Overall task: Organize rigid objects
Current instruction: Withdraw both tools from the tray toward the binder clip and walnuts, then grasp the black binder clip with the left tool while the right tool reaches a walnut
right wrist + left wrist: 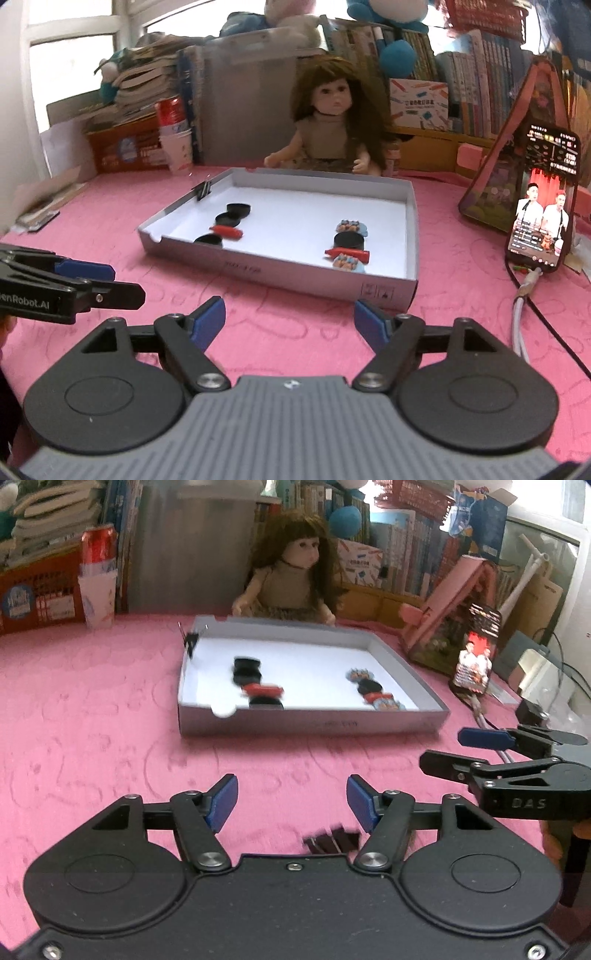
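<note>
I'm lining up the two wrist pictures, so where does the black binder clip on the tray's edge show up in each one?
Left wrist view: the black binder clip sits left of centre, clipped on the far left corner of the grey tray.
Right wrist view: the binder clip is left of centre, on the tray's left wall near the far corner.
Shared landmark: the doll sitting just behind the tray.

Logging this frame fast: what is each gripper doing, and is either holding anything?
Left gripper: open, nothing between its fingers.
Right gripper: open, nothing between its fingers.
</note>
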Action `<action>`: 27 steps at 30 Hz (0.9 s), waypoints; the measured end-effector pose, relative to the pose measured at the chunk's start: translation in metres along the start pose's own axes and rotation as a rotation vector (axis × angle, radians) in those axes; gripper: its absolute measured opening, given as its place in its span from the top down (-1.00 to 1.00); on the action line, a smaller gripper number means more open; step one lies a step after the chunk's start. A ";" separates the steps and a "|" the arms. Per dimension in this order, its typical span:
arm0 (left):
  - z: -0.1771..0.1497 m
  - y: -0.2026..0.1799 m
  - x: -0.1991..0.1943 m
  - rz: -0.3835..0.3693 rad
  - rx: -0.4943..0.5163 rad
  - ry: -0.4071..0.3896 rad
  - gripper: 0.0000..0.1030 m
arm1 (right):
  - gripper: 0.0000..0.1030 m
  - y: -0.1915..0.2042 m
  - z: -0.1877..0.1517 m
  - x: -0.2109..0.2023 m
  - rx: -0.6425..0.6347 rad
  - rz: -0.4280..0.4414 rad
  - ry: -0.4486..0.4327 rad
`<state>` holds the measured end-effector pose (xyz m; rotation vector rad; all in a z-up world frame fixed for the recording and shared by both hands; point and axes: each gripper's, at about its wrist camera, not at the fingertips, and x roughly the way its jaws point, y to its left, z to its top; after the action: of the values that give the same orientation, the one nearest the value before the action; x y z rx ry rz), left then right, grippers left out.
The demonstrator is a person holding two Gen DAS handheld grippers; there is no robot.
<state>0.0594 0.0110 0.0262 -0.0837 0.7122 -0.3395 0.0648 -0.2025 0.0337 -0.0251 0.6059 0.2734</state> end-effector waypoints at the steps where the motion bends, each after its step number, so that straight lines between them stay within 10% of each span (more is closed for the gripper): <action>1: -0.004 0.000 -0.003 -0.010 -0.003 0.007 -0.13 | -0.66 0.003 -0.003 -0.002 -0.014 -0.006 0.002; 10: -0.023 -0.013 -0.017 -0.059 0.024 0.030 0.16 | -0.61 0.008 -0.022 -0.008 -0.021 0.001 0.035; 27: -0.025 -0.004 -0.006 0.093 0.056 -0.007 0.29 | -0.49 0.018 -0.030 0.001 -0.004 0.024 0.053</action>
<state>0.0375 0.0098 0.0118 0.0016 0.6973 -0.2700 0.0445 -0.1883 0.0092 -0.0288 0.6585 0.2976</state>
